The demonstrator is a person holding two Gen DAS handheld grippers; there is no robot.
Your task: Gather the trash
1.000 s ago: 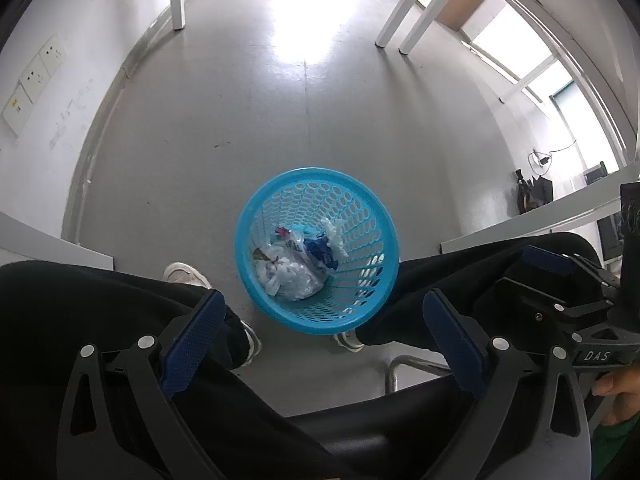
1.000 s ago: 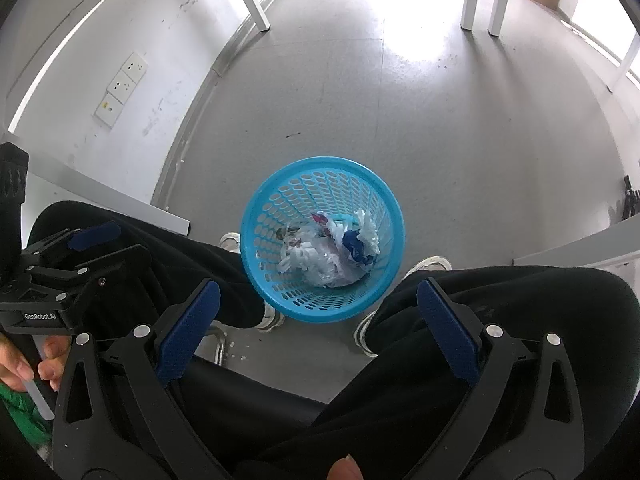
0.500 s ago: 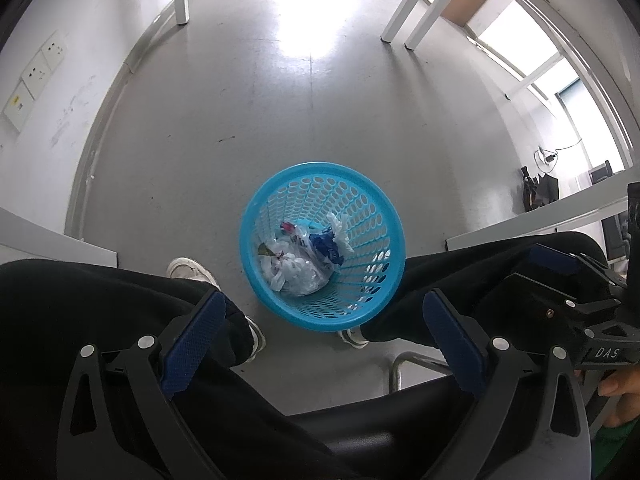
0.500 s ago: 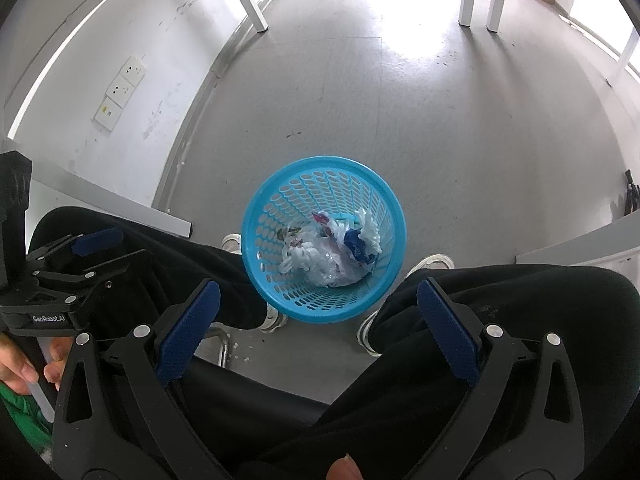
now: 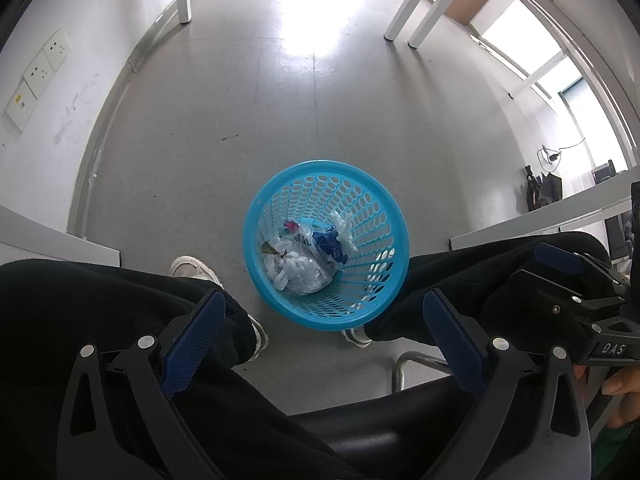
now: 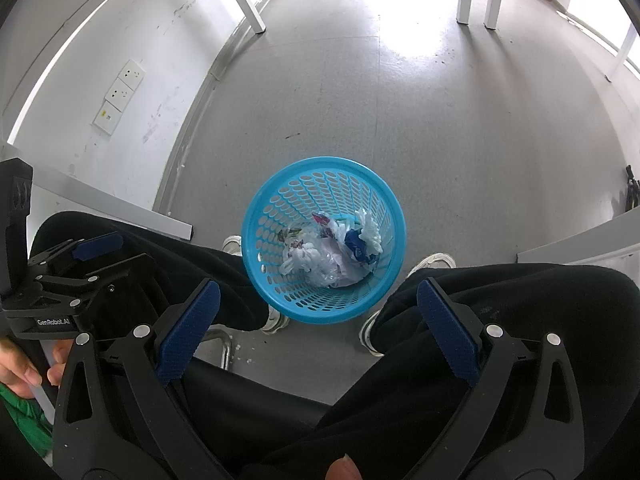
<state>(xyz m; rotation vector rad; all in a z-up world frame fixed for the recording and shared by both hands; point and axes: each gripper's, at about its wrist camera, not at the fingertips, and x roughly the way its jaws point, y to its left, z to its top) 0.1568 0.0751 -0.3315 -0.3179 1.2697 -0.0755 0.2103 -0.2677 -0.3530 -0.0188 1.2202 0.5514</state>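
Trash (image 5: 306, 258) lies in the blue basket (image 5: 376, 188) on the floor; left gripper (image 5: 324, 330) and right gripper (image 6: 318, 318) gape wide, holding nothing.

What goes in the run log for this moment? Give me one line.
left gripper: open, empty | right gripper: open, empty | blue basket: on floor between feet | crumpled trash: inside basket
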